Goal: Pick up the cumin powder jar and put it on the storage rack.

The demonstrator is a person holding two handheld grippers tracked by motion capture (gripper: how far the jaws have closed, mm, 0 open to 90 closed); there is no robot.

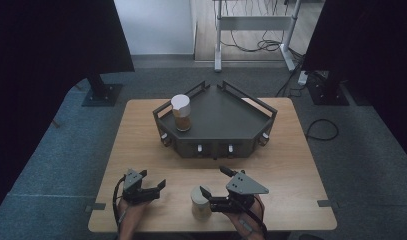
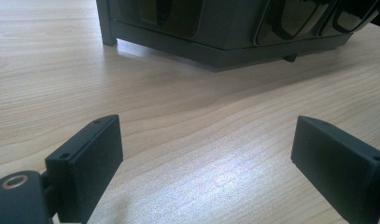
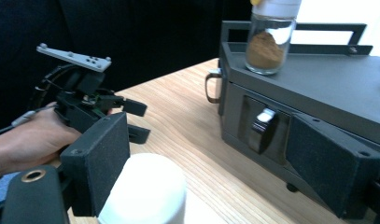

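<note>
My right gripper [image 1: 207,196] sits at the near edge of the table [image 1: 291,165], its jaws straddling the white-capped jar [image 1: 199,202]. In the right gripper view the cap [image 3: 145,189] lies between the two pads. The left pad looks to be against it, but I cannot tell whether the right pad presses on it, so I do not count this as a firm pinch. My left gripper [image 1: 158,187] rests to the left, jaws spread wide with nothing between them — bare wood shows in the left gripper view.

Hazards, as I judge them:
- The jar stands close to the near table edge. A sideways nudge from one pad before the other makes contact could tip it or push it off towards me.
- The grip is high, at cap level. If I lift on the cap alone, the jar may swing or slip out.
- A second jar [image 1: 181,113], holding brown powder, stands at the left corner of the dark tray unit [image 1: 226,120]. The tray has raised rails [image 1: 163,109]; carrying my jar in too low would strike a rail or that jar.

Open room: the wood between my grippers and the unit's front face is free, and most of the tray deck right of the second jar is bare — the safer approach is up, forward, then down.
</note>
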